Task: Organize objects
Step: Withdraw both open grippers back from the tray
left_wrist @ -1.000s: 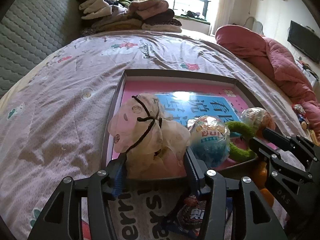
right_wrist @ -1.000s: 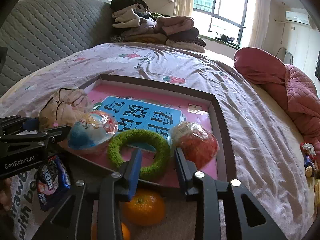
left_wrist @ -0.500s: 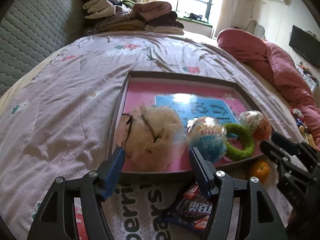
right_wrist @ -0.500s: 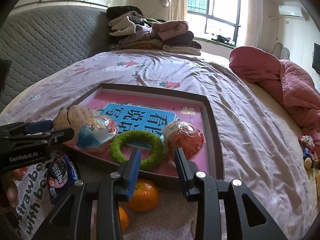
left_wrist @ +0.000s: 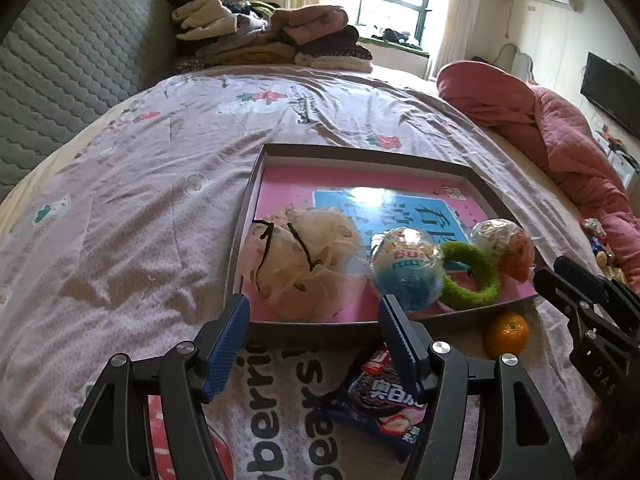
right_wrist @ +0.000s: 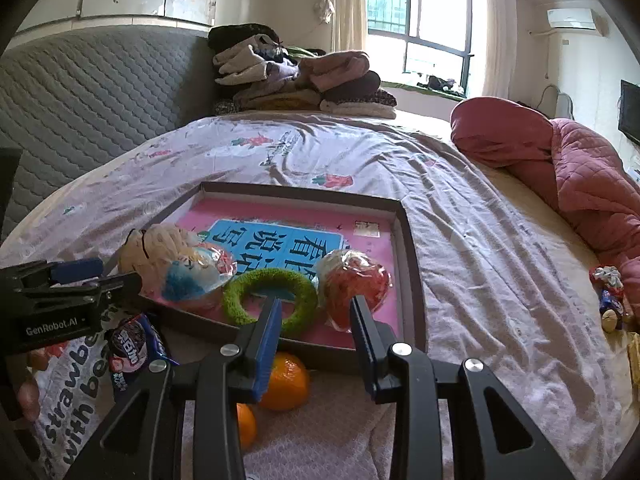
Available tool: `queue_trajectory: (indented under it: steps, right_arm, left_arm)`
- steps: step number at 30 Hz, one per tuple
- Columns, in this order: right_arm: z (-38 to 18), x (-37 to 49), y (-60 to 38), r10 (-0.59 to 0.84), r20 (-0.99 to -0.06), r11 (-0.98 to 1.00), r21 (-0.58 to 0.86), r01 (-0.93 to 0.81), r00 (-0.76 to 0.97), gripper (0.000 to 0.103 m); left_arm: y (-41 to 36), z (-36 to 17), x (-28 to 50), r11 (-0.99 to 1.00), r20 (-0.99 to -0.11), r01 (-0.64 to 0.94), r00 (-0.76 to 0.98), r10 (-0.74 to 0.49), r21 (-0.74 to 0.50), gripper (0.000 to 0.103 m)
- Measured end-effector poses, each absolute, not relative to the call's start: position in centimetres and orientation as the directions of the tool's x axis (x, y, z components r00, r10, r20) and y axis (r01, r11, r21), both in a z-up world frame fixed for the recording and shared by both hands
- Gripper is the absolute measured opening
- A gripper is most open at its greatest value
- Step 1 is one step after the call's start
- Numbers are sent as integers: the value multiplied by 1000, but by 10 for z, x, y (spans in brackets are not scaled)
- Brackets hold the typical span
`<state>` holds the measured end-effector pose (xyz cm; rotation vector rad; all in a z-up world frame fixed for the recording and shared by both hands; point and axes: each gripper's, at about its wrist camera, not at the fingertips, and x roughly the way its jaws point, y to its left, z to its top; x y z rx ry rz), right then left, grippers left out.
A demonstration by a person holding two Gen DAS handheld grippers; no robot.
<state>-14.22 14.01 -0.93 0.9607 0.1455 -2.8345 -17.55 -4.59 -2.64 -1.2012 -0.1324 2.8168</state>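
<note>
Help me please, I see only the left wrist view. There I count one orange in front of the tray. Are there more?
Observer: Yes, there are two. A second orange lies nearer to the right camera than the first orange. Both are outside the tray.
Operator: Is the right gripper holding anything? I see only its side.
Observer: No. The right gripper is open, with nothing between its fingers.

Both wrist views, tray (left_wrist: 256, 184) shared, probably close
</note>
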Motion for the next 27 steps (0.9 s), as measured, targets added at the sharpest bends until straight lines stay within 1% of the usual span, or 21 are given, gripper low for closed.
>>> queue_trajectory:
  steps: [2,4,5,9,27]
  right_arm:
    - [-7,-140,141,-106,-606,-985,-44,166,-789,39]
    - [-5,-138,142,-106,-602,-985,-44,165,-791,45]
    - [-3,-137,142,-107,-600,-985,-43,166,-793,46]
    - [2,-133,143,-109,-590,-986,-40,164,-800,47]
    - [30,-108,142,-116,-547,-985,-43,166,-829,48]
  left_arm:
    - [-44,-24,-173,-993,-712,-38,-694,104,-108,68]
    - [-43,-21,-169,-993,-708,-38,-699,106,-111,68]
    - [-42,-20,-168,-993,-704,-38,-702,106,-113,69]
    - [-41,-12,-162,-992,-691,-38,-714,111,-121,73]
    - [-31,19,-131,-989,-652,-58,-746,134,-136,74]
